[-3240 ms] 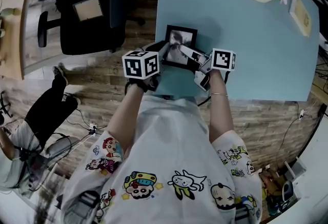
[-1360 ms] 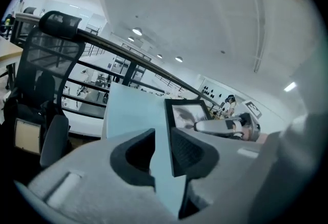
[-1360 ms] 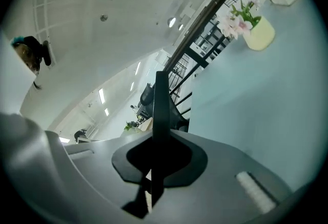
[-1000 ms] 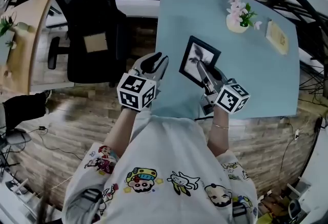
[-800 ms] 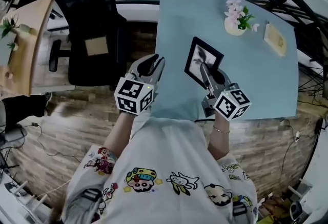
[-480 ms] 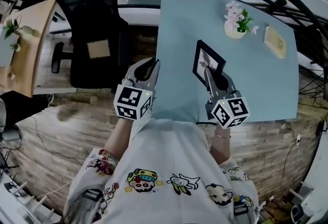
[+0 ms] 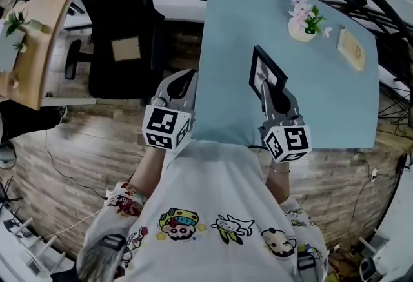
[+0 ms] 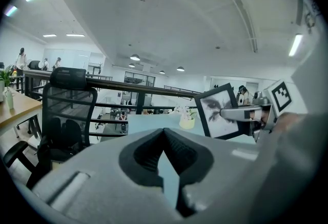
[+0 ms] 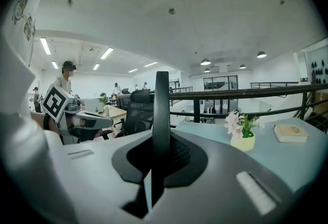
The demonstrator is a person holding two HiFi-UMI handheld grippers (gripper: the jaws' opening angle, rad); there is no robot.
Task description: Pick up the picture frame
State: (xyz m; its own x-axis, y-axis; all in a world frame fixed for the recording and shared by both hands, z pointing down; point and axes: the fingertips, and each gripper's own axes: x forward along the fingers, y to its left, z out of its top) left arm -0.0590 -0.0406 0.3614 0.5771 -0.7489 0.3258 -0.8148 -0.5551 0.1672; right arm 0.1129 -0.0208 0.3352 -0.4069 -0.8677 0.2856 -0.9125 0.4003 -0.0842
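Observation:
The black picture frame (image 7: 264, 72) with a grey print stands upright above the light blue table (image 7: 322, 106), lifted clear of it. My right gripper (image 7: 270, 88) is shut on its near edge. In the right gripper view the frame (image 9: 161, 110) shows edge-on as a thin black bar pinched between the jaws. My left gripper (image 7: 183, 79) hangs at the table's left edge, shut, with nothing in it. In the left gripper view its jaws (image 8: 164, 132) meet, and the frame (image 8: 221, 113) and right gripper (image 8: 241, 114) appear to the right.
A small pot of pink flowers (image 7: 303, 21) and a beige book (image 7: 353, 48) sit at the table's far side. A black office chair (image 7: 122, 22) stands left of the table, and a wooden desk (image 7: 32, 48) further left. A black railing (image 9: 246, 92) runs beyond the table.
The right gripper has rolled and risen, turning the frame from face-up to upright and edge-on. The left gripper's jaws have closed on nothing and it has drifted slightly.

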